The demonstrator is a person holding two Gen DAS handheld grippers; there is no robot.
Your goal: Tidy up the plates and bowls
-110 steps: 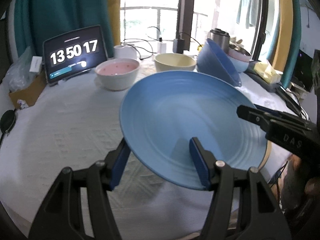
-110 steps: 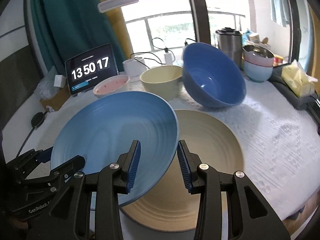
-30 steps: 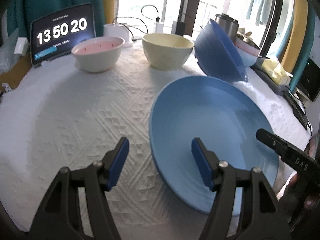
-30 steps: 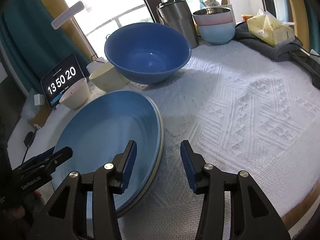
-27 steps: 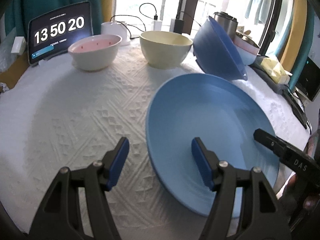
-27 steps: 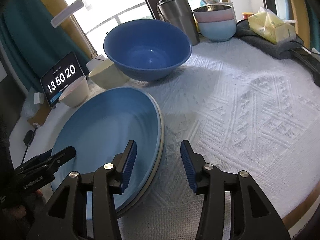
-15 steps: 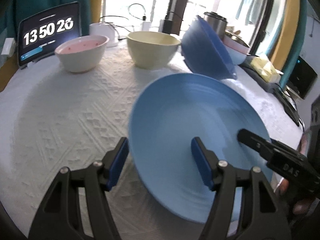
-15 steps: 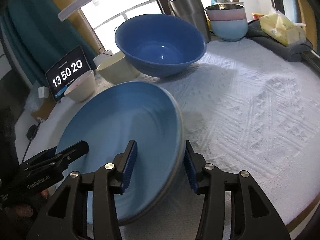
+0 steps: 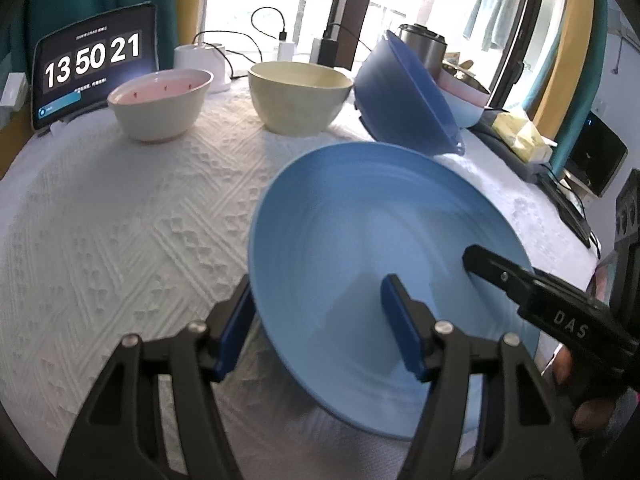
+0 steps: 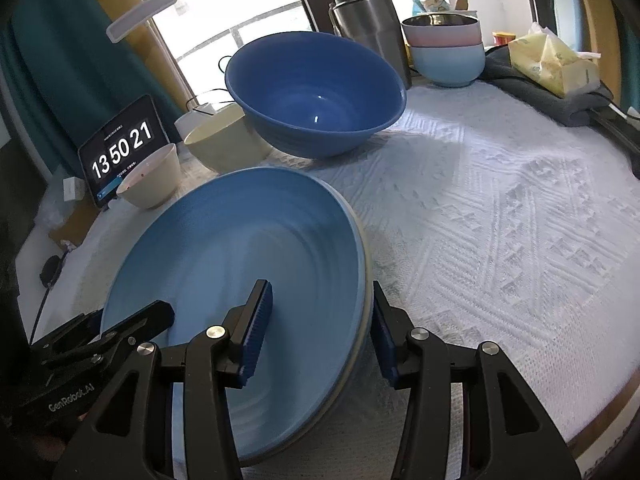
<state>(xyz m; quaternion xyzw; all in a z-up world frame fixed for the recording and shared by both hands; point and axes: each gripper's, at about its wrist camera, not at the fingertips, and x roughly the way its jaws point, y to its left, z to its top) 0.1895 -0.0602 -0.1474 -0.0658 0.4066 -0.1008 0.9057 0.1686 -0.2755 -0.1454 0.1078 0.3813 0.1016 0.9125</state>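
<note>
A light blue plate (image 9: 380, 232) (image 10: 240, 280) lies stacked on a beige plate, whose rim (image 10: 362, 280) shows at its right edge, on the white tablecloth. My left gripper (image 9: 320, 320) is open, its jaws astride the plate's left rim. My right gripper (image 10: 320, 320) is open, its jaws astride the right rims of both plates. Behind stand a big dark blue bowl (image 10: 316, 92) (image 9: 408, 96), a cream bowl (image 9: 300, 96) (image 10: 224, 140) and a white bowl with pink inside (image 9: 160, 104) (image 10: 150, 178).
A tablet clock (image 9: 94, 76) (image 10: 120, 152) stands at the back left. A steel tumbler (image 10: 370, 28), stacked pink and blue bowls (image 10: 446, 50), and a tissue pack (image 10: 552, 64) on a grey cloth sit at the back right. Cables and chargers (image 9: 280, 44) lie behind the bowls.
The blue plate was set down on the beige plate. In the last second both grippers closed in around the stack's opposite rims, still open.
</note>
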